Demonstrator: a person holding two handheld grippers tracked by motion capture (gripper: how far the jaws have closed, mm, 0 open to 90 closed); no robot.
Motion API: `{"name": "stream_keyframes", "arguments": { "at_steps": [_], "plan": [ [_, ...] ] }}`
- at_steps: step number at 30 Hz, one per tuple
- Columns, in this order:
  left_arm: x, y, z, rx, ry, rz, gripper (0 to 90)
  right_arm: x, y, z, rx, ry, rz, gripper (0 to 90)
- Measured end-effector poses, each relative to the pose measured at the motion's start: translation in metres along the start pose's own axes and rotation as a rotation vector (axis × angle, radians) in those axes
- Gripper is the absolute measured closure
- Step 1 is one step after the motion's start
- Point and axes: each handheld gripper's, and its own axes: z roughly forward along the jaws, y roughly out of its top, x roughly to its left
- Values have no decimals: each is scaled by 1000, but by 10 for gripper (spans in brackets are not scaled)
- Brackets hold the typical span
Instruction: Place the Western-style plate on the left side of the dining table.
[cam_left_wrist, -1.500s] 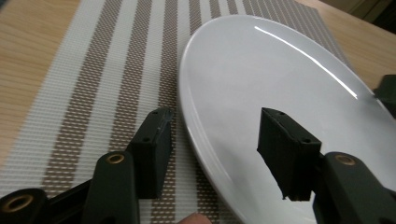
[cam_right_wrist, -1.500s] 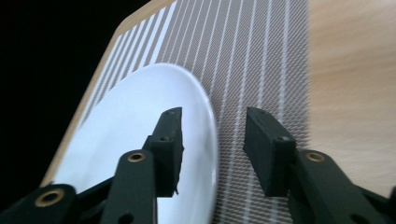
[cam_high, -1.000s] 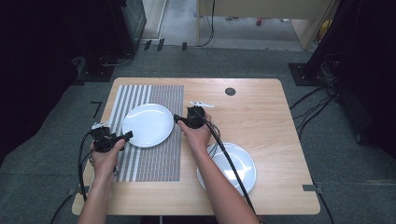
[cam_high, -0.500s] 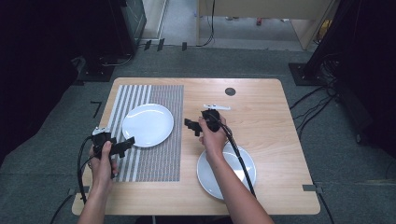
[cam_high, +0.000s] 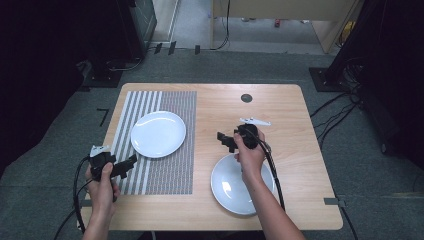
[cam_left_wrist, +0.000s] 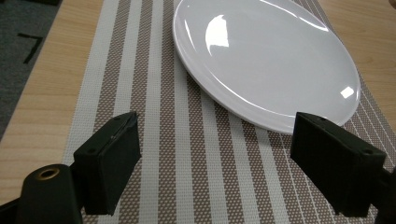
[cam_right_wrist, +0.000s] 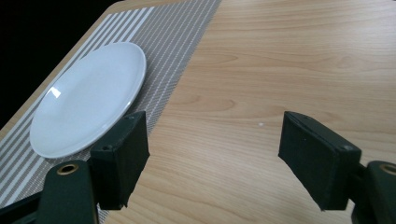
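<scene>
Our right gripper (cam_high: 226, 140) has drawn back from the plate (cam_high: 158, 134) toward the bowl (cam_high: 241, 184), its jaws just opening, nothing between them. Our left gripper (cam_high: 129, 164) also backed off, jaws apart and empty, level, aimed at the plate on the mat (cam_high: 170, 170).

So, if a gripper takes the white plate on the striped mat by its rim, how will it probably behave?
The white plate shows sharp glossy highlights, so its rim is probably slippery between the jaws. It looks like glazed ceramic, so likely rigid, rather heavy for its size, and breakable if dropped. It is shallow and lies flat on the striped mat, so a push would probably slide it, not tip it.
</scene>
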Motion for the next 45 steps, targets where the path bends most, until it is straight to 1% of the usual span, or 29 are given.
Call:
{"name": "stream_keyframes", "arguments": {
  "at_steps": [1, 2, 3, 5, 6, 7, 9, 10, 12, 14, 15, 17, 20, 23, 25, 26, 27, 28, 29, 30, 31, 32, 34, 36, 37, 38, 41, 42, 45],
  "plan": [
    [1, -1, -2, -2, 2, 0, 160, 0, 0, 0, 0, 0, 0, 240],
    [1, -3, -5, -7, 7, 1, 160, -6, -3, -6, -5, -8, -4, 237],
    [1, -4, -7, -12, 14, 0, 160, -6, -3, -6, -5, -8, -4, 237],
    [2, -8, -10, -19, 31, -1, 160, -12, -7, -13, -10, -15, -6, 237],
    [4, -13, -13, -24, 50, 1, 160, -17, -11, -18, -7, -24, -11, 233],
    [4, -13, -13, -24, 50, 1, 160, -17, -11, -18, -7, -24, -11, 233],
    [5, -17, -13, -21, 53, 2, 160, -23, -16, -23, -8, -33, -12, 233],
    [7, -21, -12, -17, 54, 10, 160, -29, -20, -30, -14, -37, -7, 230],
    [8, -24, -12, -14, 58, 17, 161, -31, -22, -33, -16, -43, -11, 230],
    [13, -31, -11, -5, 61, 22, 161, -39, -28, -42, -30, -55, -8, 230],
    [13, -31, -11, -5, 61, 22, 160, -39, -28, -42, -30, -55, -8, 230],
    [14, -35, -12, -8, 76, 39, 160, -48, -35, -52, -35, -64, -3, 228],
    [14, -39, -14, -23, 77, 49, 161, -53, -39, -57, -37, -66, 1, 228],
    [12, -45, -16, -37, 85, 73, 162, -63, -46, -69, -45, -82, 2, 227],
    [11, -47, -16, -39, 83, 75, 162, -66, -47, -72, -46, -85, 5, 226],
    [11, -49, -16, -39, 80, 79, 162, -72, -51, -78, -49, -94, 3, 225],
    [11, -50, -16, -38, 81, 83, 162, -72, -51, -78, -49, -94, 3, 225],
    [11, -54, -18, -44, 80, 85, 162, -77, -56, -84, -54, -100, 5, 224],
    [11, -54, -18, -44, 80, 85, 162, -77, -56, -84, -54, -100, 5, 224],
    [12, -56, -19, -47, 81, 89, 162, -83, -60, -91, -56, -108, 10, 221],
    [12, -56, -19, -47, 81, 89, 163, -83, -60, -91, -56, -108, 10, 221],
    [13, -58, -22, -51, 84, 94, 163, -89, -65, -97, -60, -120, 13, 221],
    [14, -60, -23, -54, 82, 96, 163, -91, -66, -100, -62, -124, 15, 220],
    [16, -62, -25, -55, 85, 99, 163, -99, -72, -107, -63, -138, 19, 219],
    [16, -63, -26, -55, 88, 100, 163, -99, -72, -107, -63, -138, 19, 219],
    [19, -66, -28, -52, 95, 110, 163, -103, -76, -112, -61, -146, 23, 218],
    [21, -67, -30, -47, 93, 114, 163, -106, -78, -116, -59, -158, 16, 216],
    [25, -68, -32, -49, 94, 107, 163, -109, -82, -121, -60, -173, 10, 215],
    [30, -68, -34, -53, 93, 100, 164, -111, -85, -127, -61, -181, 9, 214]
  ]
}}
